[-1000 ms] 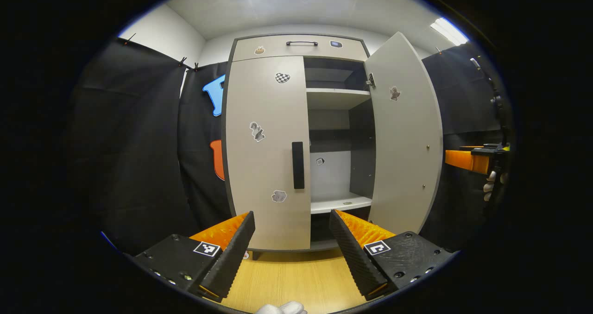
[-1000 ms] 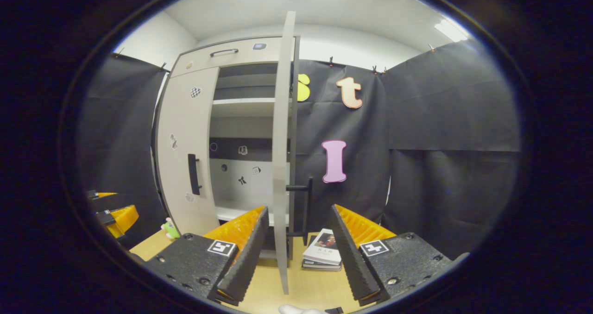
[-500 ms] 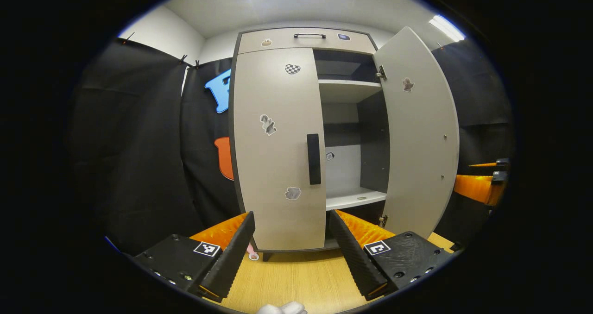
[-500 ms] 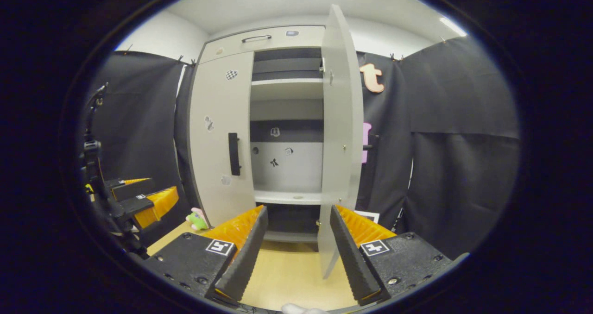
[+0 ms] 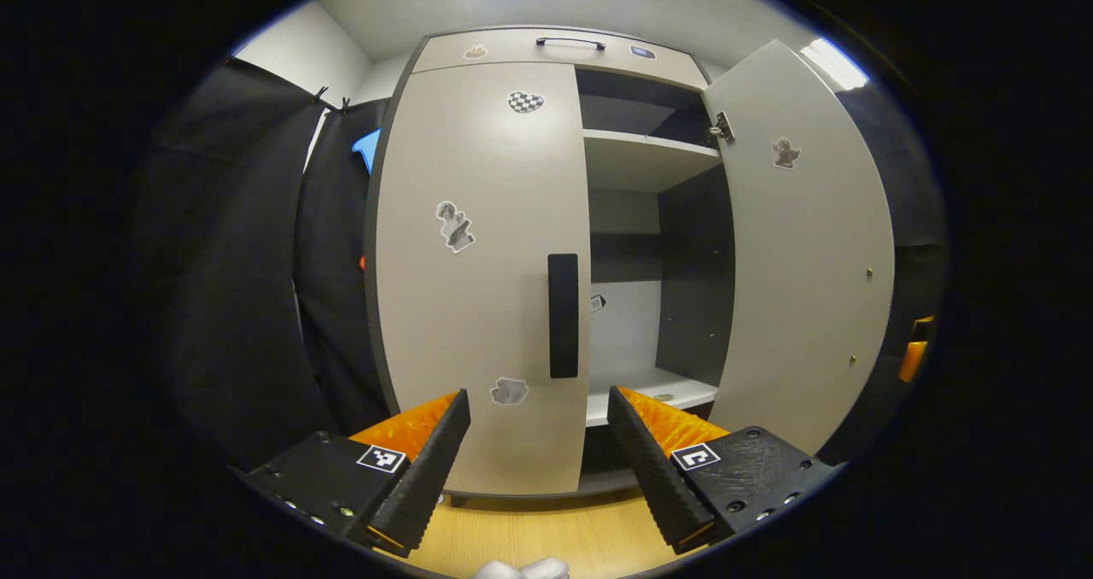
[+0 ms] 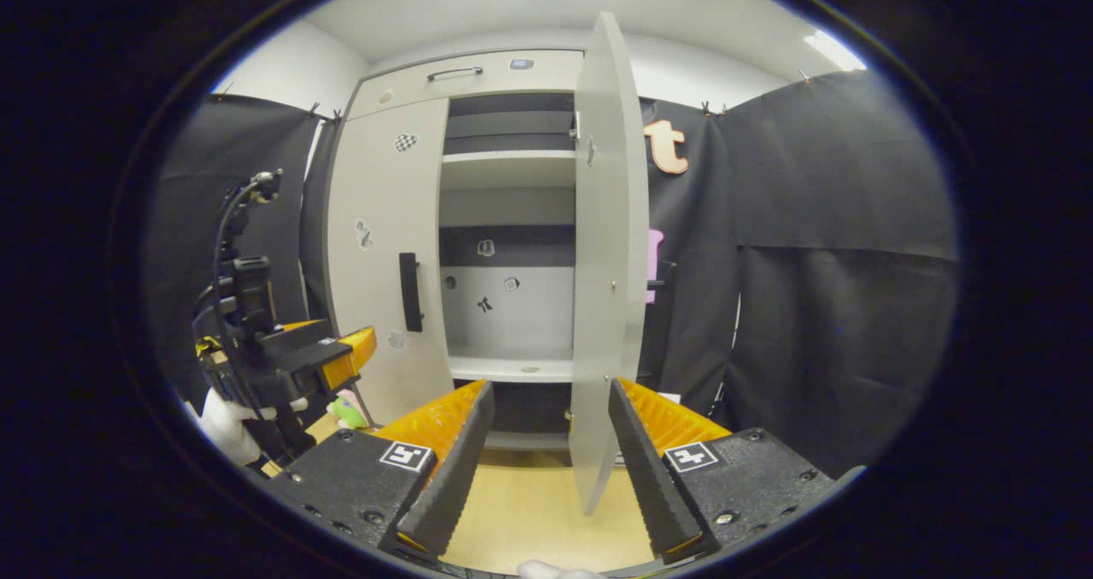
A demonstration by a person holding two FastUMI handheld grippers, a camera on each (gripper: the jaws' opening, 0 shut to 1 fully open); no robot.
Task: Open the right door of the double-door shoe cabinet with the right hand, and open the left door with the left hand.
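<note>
The right door (image 5: pixel 803 246) stands swung out from the cabinet (image 5: pixel 555 49), baring the shelves (image 5: pixel 640 156) behind it, so that half of the job looks done. The left door (image 5: pixel 478 263) is shut, flush with the frame, its dark upright handle (image 5: pixel 563 315) at the inner edge. The left tool (image 5: pixel 538 442) faces that handle head-on with its fingers spread wide and nothing between them – a pose that suits closing in on the handle, which sits just above the gap and apart from both fingers. In the right gripper view the left tool (image 6: pixel 337 361) shows from the side, near the left door but short of touching it, with a gloved hand (image 6: pixel 226 421) below it.

The right tool (image 6: pixel 546 447) is also wide and empty, back from the right door (image 6: pixel 602 263), whose free edge lines up between its fingers; the door is seen nearly edge-on, so its own handle is mostly hidden behind it. A small green thing (image 6: pixel 346 410) low by the cabinet's foot is half covered – possibly a toy. The cabinet rests on a wooden counter (image 5: pixel 529 536), cut off at the bottom
</note>
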